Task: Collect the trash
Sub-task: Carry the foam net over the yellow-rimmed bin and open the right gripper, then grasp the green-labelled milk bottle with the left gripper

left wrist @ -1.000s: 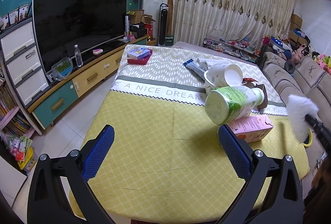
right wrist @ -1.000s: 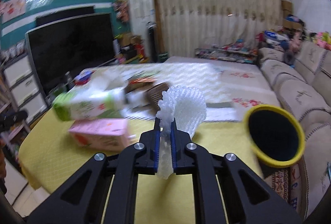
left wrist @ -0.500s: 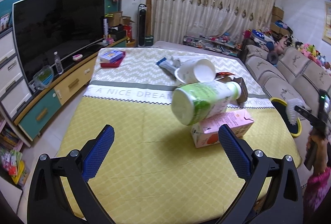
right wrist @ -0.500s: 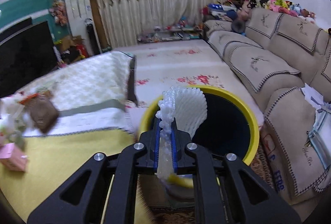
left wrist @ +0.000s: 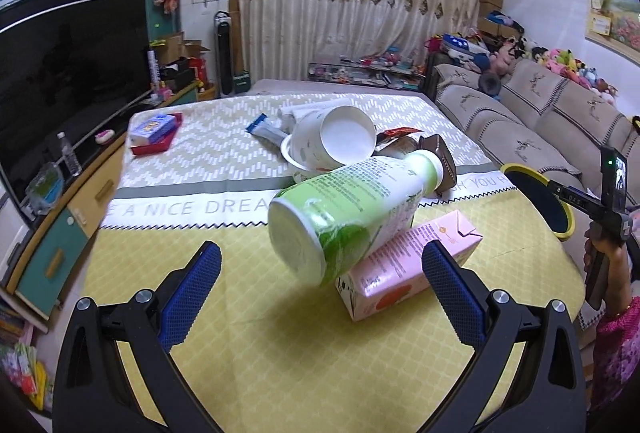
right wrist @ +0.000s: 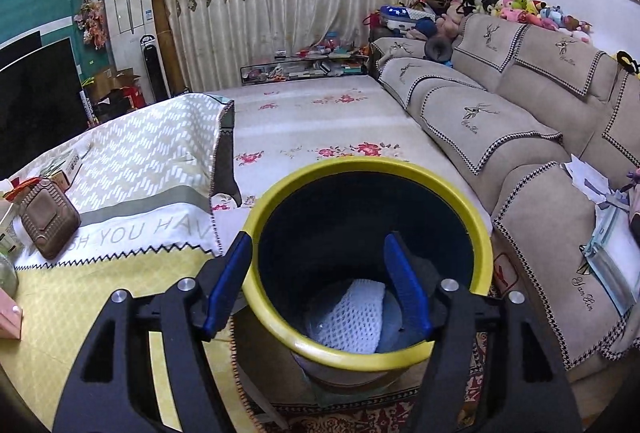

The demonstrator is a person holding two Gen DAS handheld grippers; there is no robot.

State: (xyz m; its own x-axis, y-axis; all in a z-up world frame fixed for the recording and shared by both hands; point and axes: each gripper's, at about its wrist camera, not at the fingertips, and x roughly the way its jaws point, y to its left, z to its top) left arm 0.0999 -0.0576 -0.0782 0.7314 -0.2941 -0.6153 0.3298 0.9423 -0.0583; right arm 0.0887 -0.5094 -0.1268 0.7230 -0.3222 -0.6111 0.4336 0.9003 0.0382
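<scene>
We are holding our right gripper [right wrist: 316,283] wide open over the yellow-rimmed bin [right wrist: 280,189] containing white foam netting [right wrist: 354,317], our left gripper [left wrist: 318,291] wide open facing a green bottle [left wrist: 344,209].

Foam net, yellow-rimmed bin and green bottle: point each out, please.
foam net [right wrist: 354,317], right wrist view, middle of the white mesh inside the bin.
yellow-rimmed bin [right wrist: 482,233], right wrist view, right side of rim.
green bottle [left wrist: 360,201], left wrist view, label on its side.

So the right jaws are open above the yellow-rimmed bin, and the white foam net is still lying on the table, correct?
Not quite. The right gripper is open above the yellow-rimmed bin, but the white foam net lies at the bottom of the bin, not on the table. The right wrist view shows it.
</scene>
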